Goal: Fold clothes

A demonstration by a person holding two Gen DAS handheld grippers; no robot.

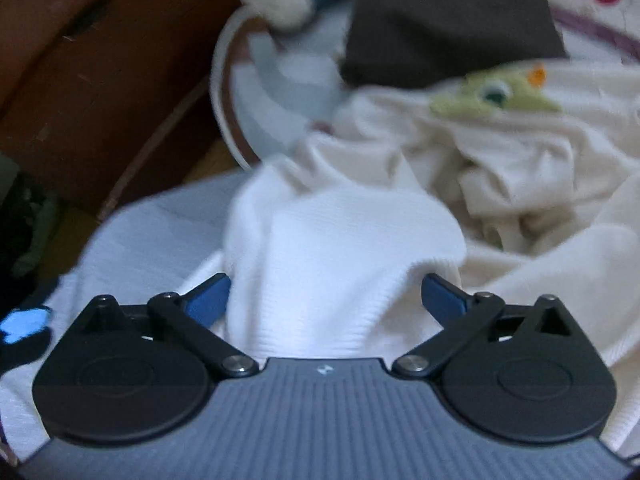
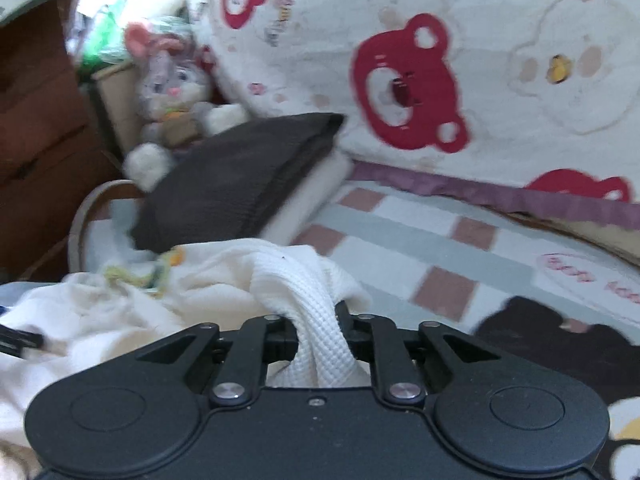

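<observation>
Across the bed (image 2: 420, 240), with its checked sheet and a bear-print quilt (image 2: 400, 80) heaped along the far side, the cream clothes lie crumpled near the front edge. Behind them sits a dark brown folded garment (image 2: 236, 176) on a white one, apparently a finished stack, with a plush rabbit (image 2: 168, 80) beyond it by the corner.

Largest of the loose items is the cream garment (image 1: 520, 168) with a small green appliqué (image 1: 492, 94), bunched in wrinkles and not yet laid flat. Over and beside it lies a white waffle-knit garment (image 1: 340, 248), its ribbed hem closest to the left wrist camera.

Smallest in the scene are the 2 tools. The left gripper (image 1: 325, 300) has its jaws spread wide, a blue pad on either side of the white knit; the cloth sits between them, touching at most the left pad and not pinched. The right gripper (image 2: 318, 340) has its jaws drawn in on a twisted rope of the same waffle-knit cloth, which runs between them and looks clamped, though the pads themselves are hidden.

The step appears to be early: taking hold of 1 garment to lift it clear of the pile. Next, the left jaws would need to close on the hem, then both hands draw apart to spread the piece flat on open sheet.
</observation>
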